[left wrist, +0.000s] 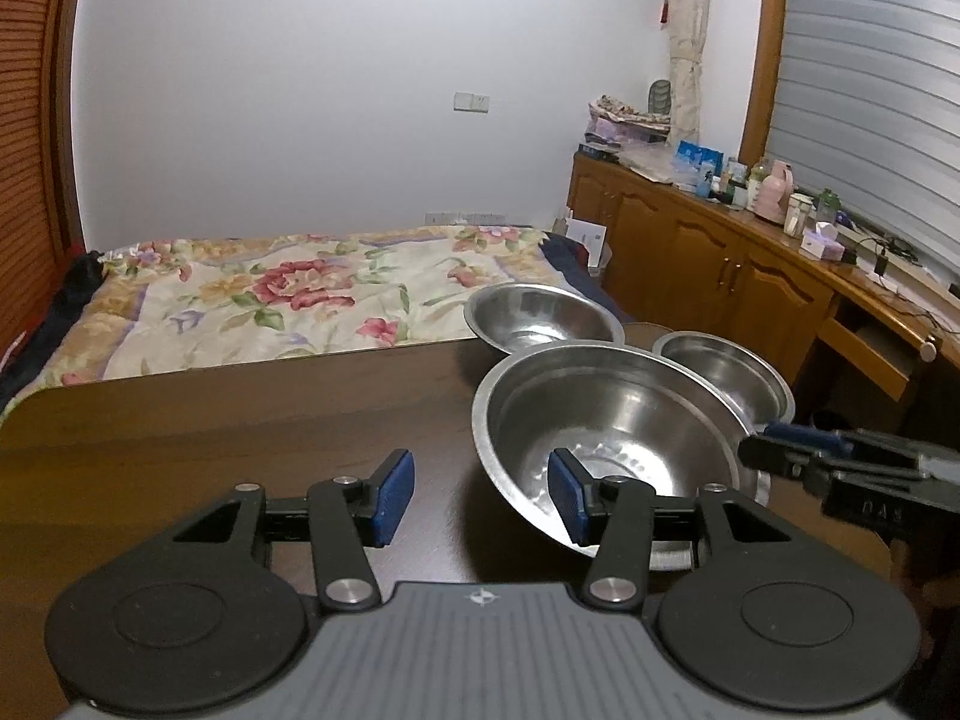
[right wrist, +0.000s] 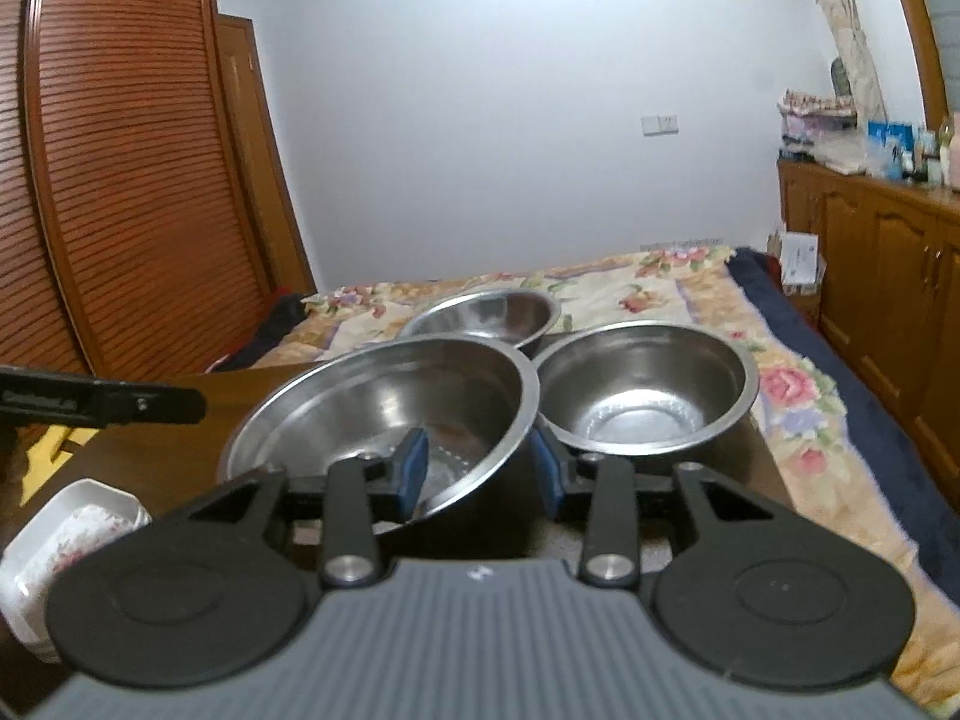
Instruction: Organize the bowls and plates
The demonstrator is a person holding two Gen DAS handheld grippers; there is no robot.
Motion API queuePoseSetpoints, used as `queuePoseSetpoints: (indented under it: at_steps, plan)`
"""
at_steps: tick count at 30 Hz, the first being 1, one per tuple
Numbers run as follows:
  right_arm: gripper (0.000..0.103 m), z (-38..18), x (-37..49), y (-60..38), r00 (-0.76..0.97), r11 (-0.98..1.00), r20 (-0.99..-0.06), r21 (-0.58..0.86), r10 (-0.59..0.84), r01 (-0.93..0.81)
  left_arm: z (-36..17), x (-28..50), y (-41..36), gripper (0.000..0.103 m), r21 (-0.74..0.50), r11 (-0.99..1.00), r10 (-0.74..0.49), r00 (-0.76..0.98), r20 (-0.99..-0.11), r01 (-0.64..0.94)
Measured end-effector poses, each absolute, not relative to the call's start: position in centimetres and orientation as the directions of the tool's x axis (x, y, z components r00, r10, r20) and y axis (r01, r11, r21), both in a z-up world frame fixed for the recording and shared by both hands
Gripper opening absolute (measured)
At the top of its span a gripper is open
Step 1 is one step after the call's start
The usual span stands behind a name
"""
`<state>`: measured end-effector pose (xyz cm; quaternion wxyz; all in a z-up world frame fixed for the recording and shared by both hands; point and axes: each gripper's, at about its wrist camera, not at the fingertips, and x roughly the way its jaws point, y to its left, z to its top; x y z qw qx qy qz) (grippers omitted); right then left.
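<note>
Left gripper (left wrist: 483,495) spread at tilted big bowl (left wrist: 606,414), right gripper (right wrist: 480,471) straddling rim

Left half of the table (left wrist: 210,420) lies open; three steel bowls (left wrist: 612,420) crowd its right.

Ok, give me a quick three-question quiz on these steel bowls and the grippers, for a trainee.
1. How many round stainless steel bowls are on the dark wooden table?
2. True or false: the largest steel bowl sits level.
3. The right gripper has its fingers: A) either side of the largest bowl's rim; B) closed on the table edge; C) inside the farthest bowl.
Key: 1 three; 2 false, it is tilted; 3 A.
</note>
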<state>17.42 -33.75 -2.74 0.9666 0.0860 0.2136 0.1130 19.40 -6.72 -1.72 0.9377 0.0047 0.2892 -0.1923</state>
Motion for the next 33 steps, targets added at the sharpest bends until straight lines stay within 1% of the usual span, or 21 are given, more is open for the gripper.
queuePoseSetpoints:
  at_steps: [8, 25, 29, 33]
  plan:
    - [0.040, -3.6, 18.4, -34.4, 0.860, 0.933, -0.400, 0.291, 0.318, -0.210, -2.5, 21.3, -7.6, 0.053, -0.130, 0.925, -0.363, 0.735, -0.572, 0.356]
    - [0.040, -3.8, 19.2, -34.7, 0.854, 0.924, -0.398, 0.315, 0.336, -0.217, -4.0, 23.4, -8.6, 0.052, -0.152, 0.923, -0.370, 0.703, -0.607, 0.355]
    - [0.040, -3.9, 19.4, -34.8, 0.850, 0.921, -0.399, 0.322, 0.343, -0.221, -4.2, 23.6, -8.8, 0.047, -0.159, 0.922, -0.373, 0.699, -0.610, 0.354]
    - [0.040, -3.8, 19.5, -34.8, 0.846, 0.918, -0.401, 0.327, 0.352, -0.227, -4.3, 23.6, -9.0, 0.044, -0.161, 0.920, -0.377, 0.696, -0.611, 0.357]
